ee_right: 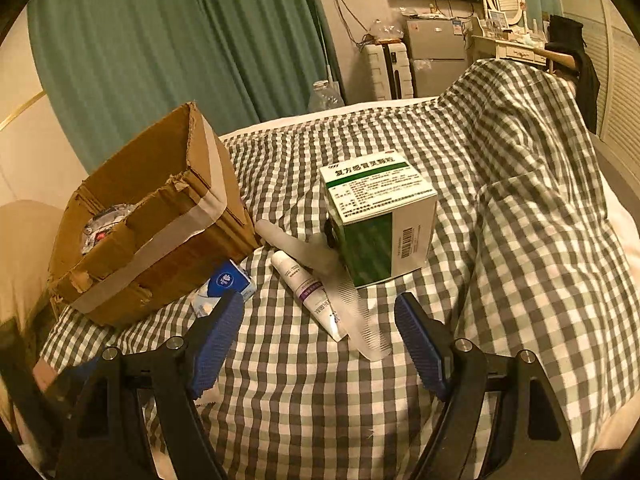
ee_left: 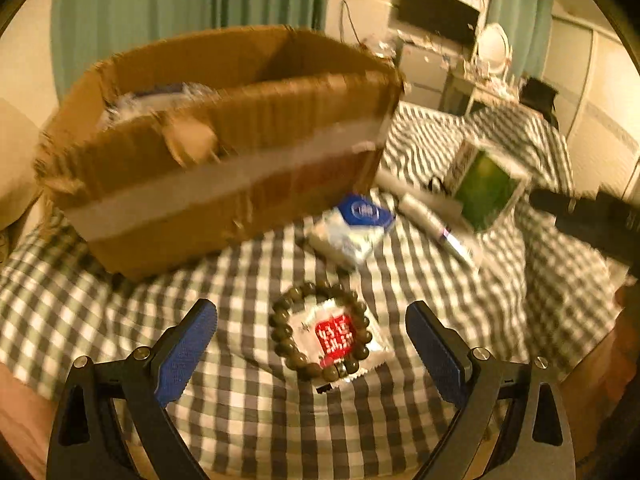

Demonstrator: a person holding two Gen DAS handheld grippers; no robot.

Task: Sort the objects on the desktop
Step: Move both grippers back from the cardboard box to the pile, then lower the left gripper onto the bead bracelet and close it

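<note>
A bead bracelet lay on a small white sachet with a red label, both on the checked bedspread, right between the blue pads of the left tongs, which stood wide apart with nothing gripped. Just beyond sat a blue-and-white tissue pack, and to the left of it the open cardboard box, taped along its side, with wrapped items inside. Over on the right, the right tongs were spread apart too, empty, aimed at a white tube and a clear comb lying side by side. Behind those stood a green-and-white medicine carton, touching the comb's handle. Green curtains hung at the far side.
</note>
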